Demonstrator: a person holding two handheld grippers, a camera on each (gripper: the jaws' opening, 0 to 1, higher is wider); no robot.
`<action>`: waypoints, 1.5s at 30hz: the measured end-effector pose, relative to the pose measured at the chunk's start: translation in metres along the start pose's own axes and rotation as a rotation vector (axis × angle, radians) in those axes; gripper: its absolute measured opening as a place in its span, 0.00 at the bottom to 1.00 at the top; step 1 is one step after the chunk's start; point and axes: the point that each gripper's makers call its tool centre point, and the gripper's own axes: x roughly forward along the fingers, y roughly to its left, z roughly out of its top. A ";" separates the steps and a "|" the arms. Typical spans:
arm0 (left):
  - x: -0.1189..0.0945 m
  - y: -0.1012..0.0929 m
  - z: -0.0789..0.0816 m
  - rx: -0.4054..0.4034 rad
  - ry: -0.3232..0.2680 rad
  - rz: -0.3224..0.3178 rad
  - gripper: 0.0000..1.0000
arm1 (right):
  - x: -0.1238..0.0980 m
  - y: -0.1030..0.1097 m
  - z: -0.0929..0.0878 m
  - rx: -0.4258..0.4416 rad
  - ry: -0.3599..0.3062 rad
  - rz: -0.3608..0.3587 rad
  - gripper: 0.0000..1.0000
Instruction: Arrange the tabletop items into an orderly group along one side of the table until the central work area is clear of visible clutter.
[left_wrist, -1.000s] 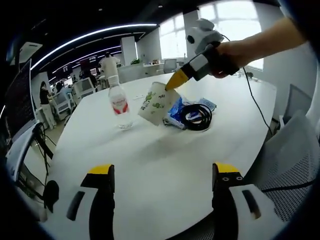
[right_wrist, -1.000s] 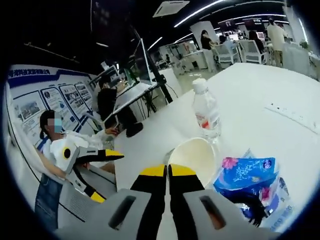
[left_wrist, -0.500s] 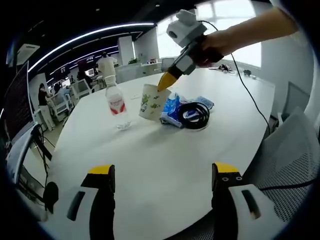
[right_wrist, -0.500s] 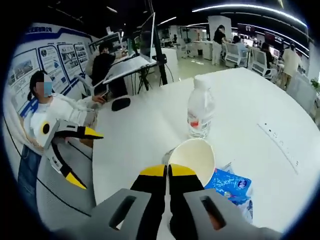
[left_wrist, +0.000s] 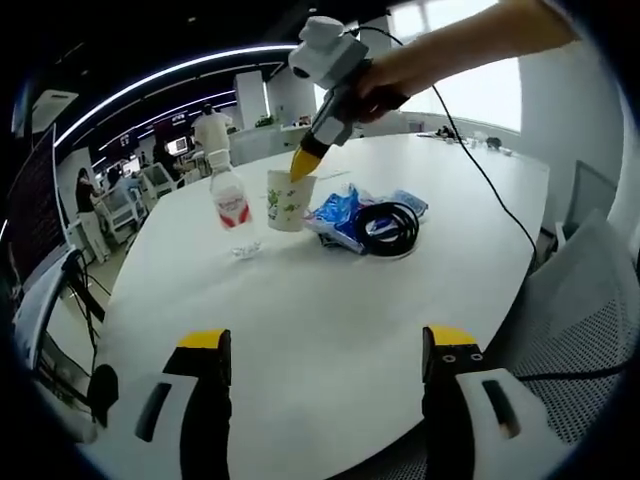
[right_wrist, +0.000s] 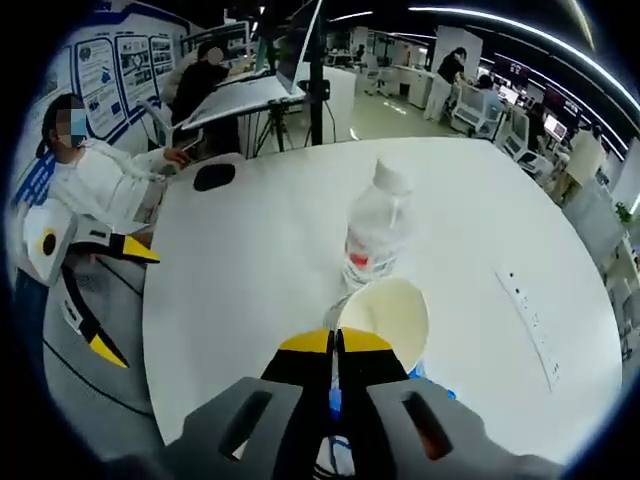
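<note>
White laminate covered the large rounded bench (left_wrist: 330, 330) in the left gripper view, where the left hand-held gripper (left_wrist: 320, 350) hovered over the near edge with its yellow-tipped jaws spread wide apart and nothing between them. Across the bench stood a white paper cup with green print (left_wrist: 285, 200), upright, its rim pinched by the yellow jaws of the right hand-held gripper (left_wrist: 303, 165) coming down from above in a person's hand (left_wrist: 385, 80). Just left of the cup stood a clear plastic water bottle with a red label (left_wrist: 229, 205). To the cup's right lay a blue printed tissue pack (left_wrist: 340, 215), and on it a coiled black cable (left_wrist: 390, 228) (the coil overlapped the pack's right part).

In the right gripper view, the right hand-held gripper (right_wrist: 336, 343) had its jaws pressed together on the near rim of the paper cup (right_wrist: 385, 315), whose open mouth faced the camera. The water bottle (right_wrist: 372, 225) stood just beyond the cup. The left hand-held gripper (right_wrist: 100, 295) showed at the bench's far left edge, jaws apart.
</note>
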 end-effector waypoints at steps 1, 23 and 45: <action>0.000 0.000 0.000 0.001 0.000 0.000 0.80 | 0.001 -0.002 0.001 0.002 0.005 -0.001 0.00; 0.000 0.001 -0.001 0.018 0.014 0.010 0.74 | 0.040 -0.023 -0.011 -0.170 0.158 0.005 0.00; 0.001 -0.003 -0.005 0.036 0.036 0.000 0.72 | 0.047 -0.022 -0.011 -0.209 0.148 0.031 0.00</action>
